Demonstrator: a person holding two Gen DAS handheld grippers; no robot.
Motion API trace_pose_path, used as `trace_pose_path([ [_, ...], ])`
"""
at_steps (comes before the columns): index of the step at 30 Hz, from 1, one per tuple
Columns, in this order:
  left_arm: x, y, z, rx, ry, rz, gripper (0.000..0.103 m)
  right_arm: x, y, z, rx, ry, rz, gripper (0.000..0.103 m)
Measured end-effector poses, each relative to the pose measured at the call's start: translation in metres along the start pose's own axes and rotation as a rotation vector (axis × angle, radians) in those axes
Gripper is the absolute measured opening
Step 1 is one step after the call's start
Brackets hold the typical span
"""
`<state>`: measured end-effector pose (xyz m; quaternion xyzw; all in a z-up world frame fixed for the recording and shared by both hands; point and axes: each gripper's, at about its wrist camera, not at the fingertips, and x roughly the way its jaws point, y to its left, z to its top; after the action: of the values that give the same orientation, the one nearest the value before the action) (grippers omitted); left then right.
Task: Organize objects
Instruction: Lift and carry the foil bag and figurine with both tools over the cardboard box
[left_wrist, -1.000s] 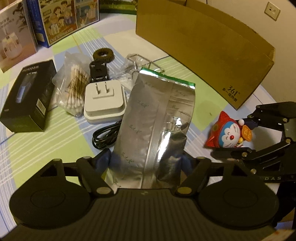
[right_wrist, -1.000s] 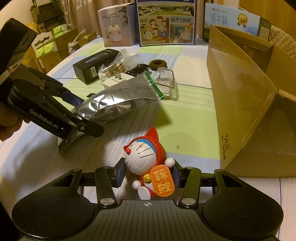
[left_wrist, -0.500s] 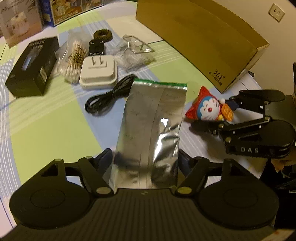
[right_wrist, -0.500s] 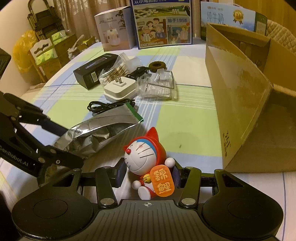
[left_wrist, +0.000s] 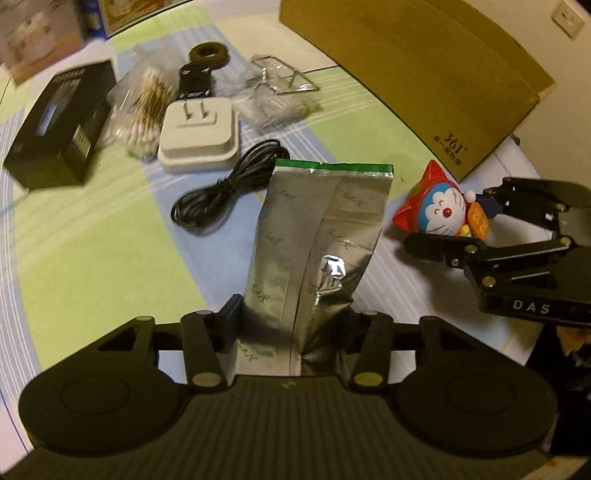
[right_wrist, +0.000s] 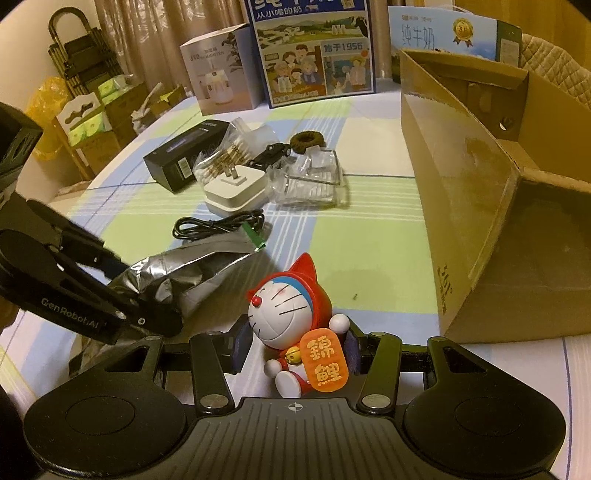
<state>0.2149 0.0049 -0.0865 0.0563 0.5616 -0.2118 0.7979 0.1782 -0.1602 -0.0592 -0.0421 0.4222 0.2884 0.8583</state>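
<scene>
Your left gripper (left_wrist: 291, 325) is pinching the near end of a crinkled silver foil pouch with a green sealed edge (left_wrist: 321, 236), its 2 fingers pressed against the pouch's sides, and the green edge is pointing away toward the far side of the checked green, blue and white tablecloth (left_wrist: 92, 236). Your right gripper (right_wrist: 293, 347) is clamping a small red-hooded blue-and-white cat figurine holding an orange plaque (right_wrist: 291, 321), which is sitting upright between the 2 blue pads. The figurine is sitting just right of the pouch, and the large open brown cardboard box (right_wrist: 480, 206) is standing near it on the right. Beyond the pouch a coiled black cable (left_wrist: 225, 192) is lying, and farther off a white square plug adapter (left_wrist: 199, 134), a clear bag of cotton swabs (left_wrist: 146, 107) and a black rectangular carton (left_wrist: 61, 123) are lying clustered together.
</scene>
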Motion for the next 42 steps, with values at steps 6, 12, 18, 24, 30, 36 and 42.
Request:
trace_pose_path([
  [6,-0.018,-0.001,-0.012,-0.085,-0.032,0.033,0.035,-0.011,0.004,0.000,-0.005,-0.021,0.003,0.047],
  [12,-0.044,-0.010,-0.016,-0.133,-0.070,0.055,0.035,-0.037,0.008,-0.001,0.014,-0.053,0.005,0.047],
  [18,-0.077,-0.030,-0.001,-0.137,-0.125,0.050,0.035,-0.078,0.005,0.012,0.047,-0.103,-0.002,0.047],
  [24,-0.108,-0.069,0.045,-0.103,-0.202,0.016,0.035,-0.120,-0.022,0.049,0.102,-0.159,-0.032,0.047],
  [30,-0.120,-0.109,0.104,-0.101,-0.263,-0.049,0.035,-0.148,-0.075,0.089,0.126,-0.216,-0.117,0.047],
  [36,-0.106,-0.147,0.159,-0.091,-0.281,-0.072,0.035,-0.153,-0.131,0.114,0.168,-0.237,-0.160,0.047],
  [42,-0.076,-0.162,0.198,-0.119,-0.271,-0.089,0.035,-0.141,-0.168,0.122,0.190,-0.214,-0.196,0.047],
])
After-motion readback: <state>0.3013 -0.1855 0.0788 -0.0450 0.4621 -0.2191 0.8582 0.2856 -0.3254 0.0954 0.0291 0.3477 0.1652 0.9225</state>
